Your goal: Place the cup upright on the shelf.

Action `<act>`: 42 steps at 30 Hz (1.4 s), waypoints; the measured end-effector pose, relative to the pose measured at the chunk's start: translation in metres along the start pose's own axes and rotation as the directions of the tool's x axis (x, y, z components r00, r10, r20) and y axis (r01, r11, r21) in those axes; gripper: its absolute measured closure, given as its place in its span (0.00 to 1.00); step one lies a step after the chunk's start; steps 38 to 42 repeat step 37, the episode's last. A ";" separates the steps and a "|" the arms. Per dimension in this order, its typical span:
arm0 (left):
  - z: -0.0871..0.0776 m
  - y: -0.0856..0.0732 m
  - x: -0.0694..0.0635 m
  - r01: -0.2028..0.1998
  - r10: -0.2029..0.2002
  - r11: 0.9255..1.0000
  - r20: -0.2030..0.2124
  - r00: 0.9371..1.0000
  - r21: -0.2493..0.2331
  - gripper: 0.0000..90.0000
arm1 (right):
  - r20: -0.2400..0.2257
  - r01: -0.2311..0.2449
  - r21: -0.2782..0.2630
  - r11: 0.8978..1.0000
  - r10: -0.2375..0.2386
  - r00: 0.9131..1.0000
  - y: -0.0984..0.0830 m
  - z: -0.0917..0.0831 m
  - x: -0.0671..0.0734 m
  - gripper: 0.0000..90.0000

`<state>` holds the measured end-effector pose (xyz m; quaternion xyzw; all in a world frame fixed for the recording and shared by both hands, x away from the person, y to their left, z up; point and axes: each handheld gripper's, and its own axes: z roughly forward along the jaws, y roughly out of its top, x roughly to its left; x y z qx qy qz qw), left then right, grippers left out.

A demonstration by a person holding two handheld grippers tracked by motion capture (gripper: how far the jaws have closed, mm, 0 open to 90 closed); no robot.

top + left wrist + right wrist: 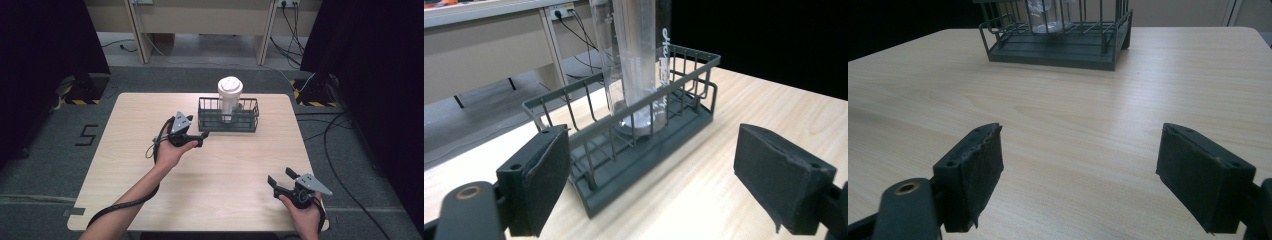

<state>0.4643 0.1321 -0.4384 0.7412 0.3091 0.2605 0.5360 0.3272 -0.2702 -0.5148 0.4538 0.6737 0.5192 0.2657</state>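
nearest the camera, the right tool (280, 181) rests low on the counter (225, 170) near the person's edge, jaws spread wide and holding nothing, well apart from the work. further out, the left tool (204, 135) hovers just beside the left end of the dark wire basket (229, 121), also released, its pads (546, 175) either side of the basket's corner in the left gripper view. inside the basket stands a tall clear cup (229, 100) with a white lid, upright. judging from this, the risk is tipping: the cup is tall and top-heavy-looking, so a nudge or a one-ended lift of the basket could topple it against the rails.
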 end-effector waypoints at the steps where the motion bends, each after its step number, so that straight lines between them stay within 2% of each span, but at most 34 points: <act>1: -0.004 -0.002 0.000 -0.004 0.004 1.000 0.001 1.000 0.001 0.16 | 0.000 -0.001 -0.001 1.000 0.001 1.000 0.000 0.000 0.000 0.21; 8: -0.032 -0.024 -0.005 0.008 -0.008 1.000 0.012 1.000 0.004 0.16 | 0.002 0.004 -0.001 1.000 -0.004 1.000 0.000 0.000 0.001 0.21; 10: -0.041 -0.032 -0.007 0.029 -0.029 1.000 0.022 0.999 0.005 0.16 | 0.003 0.001 -0.002 1.000 -0.001 1.000 0.000 0.000 0.001 0.21; 17: -0.071 -0.057 -0.014 0.015 -0.015 1.000 0.013 1.000 0.016 0.16 | 0.004 0.004 0.000 1.000 -0.004 1.000 0.000 0.000 0.001 0.21; 23: -0.094 -0.079 -0.021 0.045 -0.045 0.999 0.002 0.999 0.017 0.16 | 0.004 0.004 0.002 1.000 -0.004 1.000 0.000 0.000 0.001 0.21; 27: -0.104 -0.093 -0.027 0.076 -0.076 0.997 0.015 0.997 0.016 0.16 | 0.006 0.008 0.002 1.000 -0.008 1.000 0.000 0.000 0.001 0.21; 31: -0.114 -0.103 -0.030 0.100 -0.100 0.995 0.004 0.995 0.004 0.16 | 0.011 0.017 0.000 1.000 -0.017 1.000 0.000 0.000 0.001 0.21; 33: -0.116 -0.105 -0.030 0.108 -0.108 0.994 0.000 0.994 0.000 0.16 | 0.009 0.014 0.001 1.000 -0.014 1.000 0.000 0.000 0.002 0.21; 36: -0.119 -0.107 -0.033 0.144 -0.144 0.990 0.002 0.990 -0.009 0.17 | 0.006 0.018 0.002 1.000 -0.018 1.000 0.000 0.000 0.002 0.19; 42: -0.120 -0.106 -0.034 0.148 -0.148 0.989 0.004 0.989 -0.013 0.17 | 0.004 0.018 0.003 1.000 -0.018 1.000 0.000 0.000 0.002 0.19</act>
